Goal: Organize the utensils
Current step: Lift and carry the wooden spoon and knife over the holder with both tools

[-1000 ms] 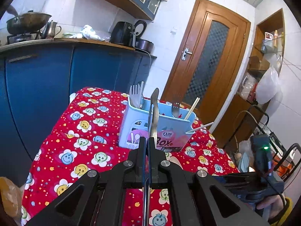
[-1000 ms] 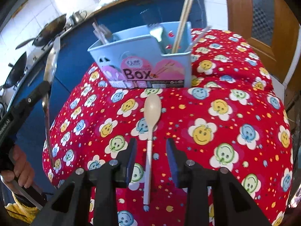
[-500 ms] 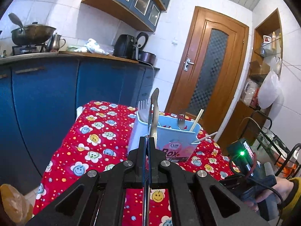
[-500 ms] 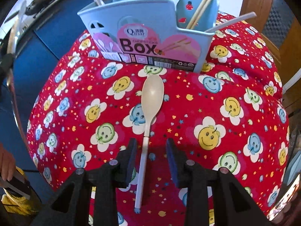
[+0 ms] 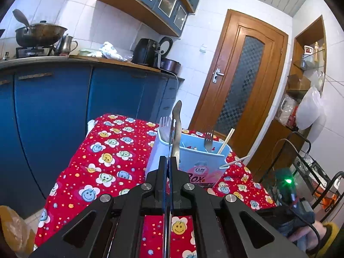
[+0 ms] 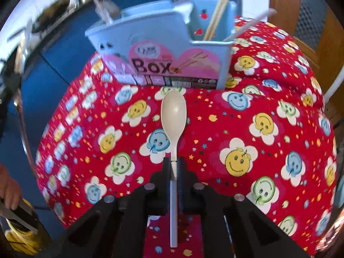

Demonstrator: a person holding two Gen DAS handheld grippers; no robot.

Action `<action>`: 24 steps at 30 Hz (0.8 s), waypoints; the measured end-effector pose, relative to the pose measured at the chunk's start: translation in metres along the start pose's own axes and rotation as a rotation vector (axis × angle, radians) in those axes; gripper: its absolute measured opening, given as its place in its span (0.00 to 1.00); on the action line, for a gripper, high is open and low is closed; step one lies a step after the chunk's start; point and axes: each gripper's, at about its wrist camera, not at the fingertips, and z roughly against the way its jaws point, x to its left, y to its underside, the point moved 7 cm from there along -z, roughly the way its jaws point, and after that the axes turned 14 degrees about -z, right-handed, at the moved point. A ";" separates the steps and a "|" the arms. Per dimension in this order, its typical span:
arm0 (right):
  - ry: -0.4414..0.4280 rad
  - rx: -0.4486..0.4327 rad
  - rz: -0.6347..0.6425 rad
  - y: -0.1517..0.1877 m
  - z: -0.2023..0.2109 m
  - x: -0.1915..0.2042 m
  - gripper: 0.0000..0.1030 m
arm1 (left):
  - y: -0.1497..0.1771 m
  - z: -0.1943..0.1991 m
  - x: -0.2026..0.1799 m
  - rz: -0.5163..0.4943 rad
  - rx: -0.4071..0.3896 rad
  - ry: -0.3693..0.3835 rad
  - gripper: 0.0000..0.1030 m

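Observation:
A cream plastic spoon (image 6: 173, 111) lies on the red smiley tablecloth (image 6: 236, 129), its bowl pointing at the light-blue utensil box (image 6: 163, 43). My right gripper (image 6: 174, 163) is closing its jaws on the spoon's handle, and the pads press it from both sides. My left gripper (image 5: 169, 161) is shut on a metal spoon (image 5: 176, 124), held edge-on and upright in front of the box (image 5: 200, 161). The box holds a white fork (image 5: 165, 126), a metal fork (image 5: 208, 139) and chopsticks (image 6: 217, 10).
Blue kitchen cabinets (image 5: 53, 118) run along the left of the table, with a pot (image 5: 40, 36) and appliances on the counter. A wooden door (image 5: 243, 90) stands behind the table. A wire rack (image 5: 316, 172) is at the right.
The right jaws have shut on the cream spoon's handle, after standing apart on either side of it. The right gripper also came closer to the box. The left gripper tipped up slightly.

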 end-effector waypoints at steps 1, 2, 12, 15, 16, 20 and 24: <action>-0.027 -0.029 -0.011 0.001 0.005 -0.001 0.07 | -0.001 0.000 0.000 0.002 -0.003 -0.001 0.01; -0.043 -0.051 -0.018 0.001 0.010 -0.002 0.07 | -0.002 0.000 -0.001 0.005 -0.007 -0.002 0.01; -0.212 -0.326 -0.069 -0.008 0.066 0.004 0.07 | -0.019 -0.009 -0.013 -0.010 -0.043 0.002 0.01; -0.244 -0.393 -0.070 -0.015 0.080 0.006 0.07 | -0.025 -0.013 -0.017 -0.021 -0.052 0.005 0.01; -0.253 -0.415 -0.071 -0.017 0.084 0.007 0.07 | -0.028 -0.015 -0.018 -0.023 -0.057 0.008 0.01; -0.280 -0.499 -0.071 -0.025 0.101 0.009 0.07 | -0.042 -0.019 -0.024 -0.038 -0.091 0.011 0.01; -0.293 -0.553 -0.057 -0.032 0.112 0.012 0.07 | -0.055 -0.023 -0.027 -0.047 -0.123 0.005 0.01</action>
